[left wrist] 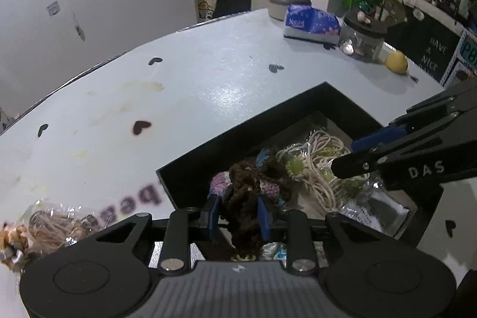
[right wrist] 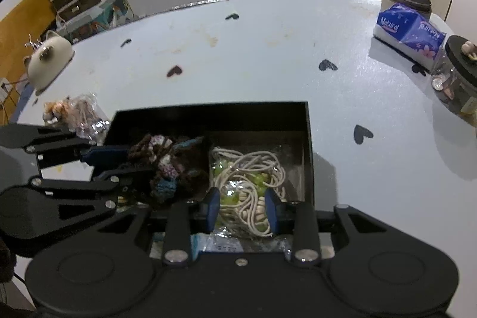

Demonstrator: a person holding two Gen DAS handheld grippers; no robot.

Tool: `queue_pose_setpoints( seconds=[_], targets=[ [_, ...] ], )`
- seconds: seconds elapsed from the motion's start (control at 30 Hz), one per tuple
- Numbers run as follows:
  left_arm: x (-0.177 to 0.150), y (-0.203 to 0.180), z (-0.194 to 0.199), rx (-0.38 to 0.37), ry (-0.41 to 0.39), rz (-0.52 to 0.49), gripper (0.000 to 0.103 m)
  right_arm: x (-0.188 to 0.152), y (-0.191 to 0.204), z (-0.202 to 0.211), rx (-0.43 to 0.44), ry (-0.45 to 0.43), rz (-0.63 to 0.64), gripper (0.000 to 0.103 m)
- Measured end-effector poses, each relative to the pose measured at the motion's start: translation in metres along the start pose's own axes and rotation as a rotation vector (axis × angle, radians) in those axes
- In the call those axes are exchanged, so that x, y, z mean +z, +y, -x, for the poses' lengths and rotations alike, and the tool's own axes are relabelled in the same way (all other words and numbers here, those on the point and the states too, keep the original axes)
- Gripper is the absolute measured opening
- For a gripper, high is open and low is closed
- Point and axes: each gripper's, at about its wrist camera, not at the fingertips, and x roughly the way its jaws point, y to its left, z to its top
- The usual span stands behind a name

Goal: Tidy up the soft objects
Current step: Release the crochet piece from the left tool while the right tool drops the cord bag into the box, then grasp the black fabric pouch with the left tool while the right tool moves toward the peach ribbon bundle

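Inside black box (right wrist: 262,115) | left gripper (left wrist: 238,213) clamps brown crochet (left wrist: 244,198) | right gripper (right wrist: 243,207) clamps bagged cream cord (right wrist: 253,178)

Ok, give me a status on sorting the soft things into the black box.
Two items sit in the black box. In hand: the left gripper is shut on the brown crochet piece, and the right gripper is shut on the bagged cream cord with green beads. Left: the clear bag of tan cord lies on the table beside the box.
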Motion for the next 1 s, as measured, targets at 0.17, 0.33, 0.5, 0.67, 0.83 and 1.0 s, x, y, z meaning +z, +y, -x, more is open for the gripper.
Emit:
queue_pose_setpoints(
  seconds=[0.17, 0.33, 0.5, 0.67, 0.83, 1.0],
  targets=[
    [-0.003, 0.007, 0.015, -0.030, -0.025, 0.089, 0.045, 0.001, -0.002, 0.017, 0.018, -0.039, -0.017, 0.035],
    [-0.004, 0.010, 0.032, -0.054, -0.051, 0.165, 0.054, -0.003, -0.003, 0.032, 0.017, -0.077, -0.028, 0.042],
    [-0.006, 0.010, 0.048, -0.055, -0.072, 0.219, 0.067, -0.010, -0.004, 0.049, 0.003, -0.122, -0.031, 0.059],
    [-0.011, 0.007, 0.061, -0.041, -0.085, 0.243, 0.078, -0.021, -0.007, 0.062, -0.020, -0.158, -0.037, 0.067],
    [-0.020, 0.003, 0.072, -0.018, -0.098, 0.264, 0.092, -0.032, -0.007, 0.075, -0.043, -0.207, -0.038, 0.079],
    [-0.031, 0.001, 0.084, 0.005, -0.132, 0.299, 0.103, -0.044, -0.007, 0.087, -0.063, -0.256, -0.033, 0.092]
  ],
)
